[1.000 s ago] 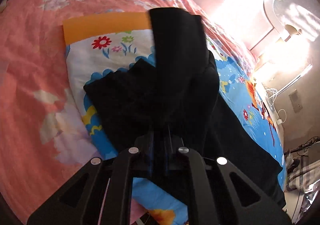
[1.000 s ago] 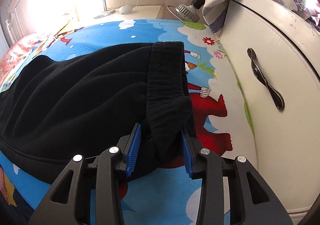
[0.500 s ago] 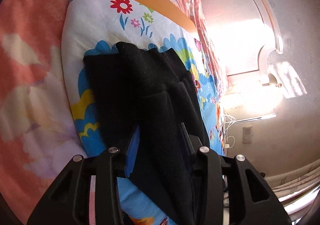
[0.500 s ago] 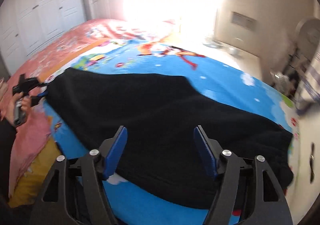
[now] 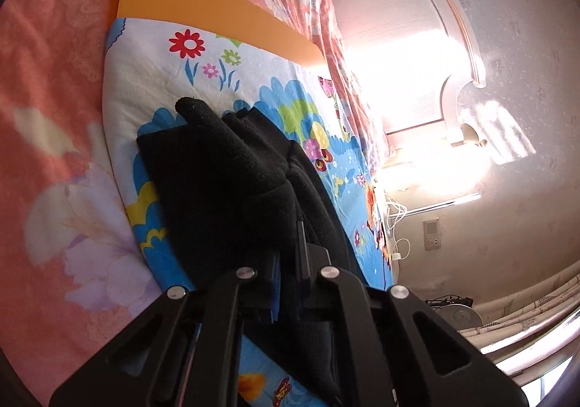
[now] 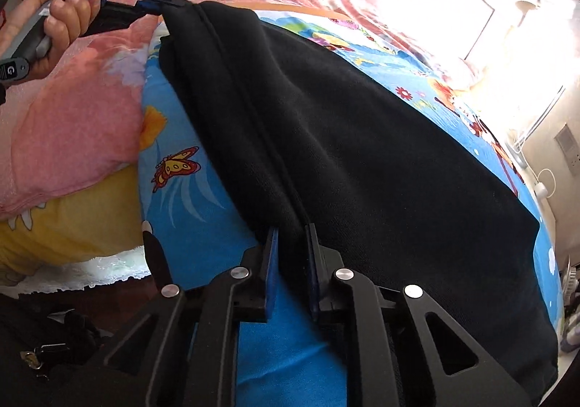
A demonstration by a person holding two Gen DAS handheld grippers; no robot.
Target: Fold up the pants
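black fleece pants (image 6: pixel 344 138) lie lengthwise on the cartoon-print blue blanket (image 6: pixel 203 196), folded leg over leg, near edge running between both tools. change since a second ago: right gripper (image 6: pixel 291 244) let go of the cuff end by the white cabinet, swung across to the near long edge, and its jaws are closing now on the doubled fabric there; cloth sits between the blue pads. left gripper (image 5: pixel 288 262) opened briefly, re-bit, and is now clamped tight on the pants at the far end; seen from the right wrist, the person's hand (image 6: pixel 58 19) holds it at the corner. reading: lengthwise fold done, both tools re-gripped on one edge. likely next: lift and fold crosswise. risk: layers slipping apart.
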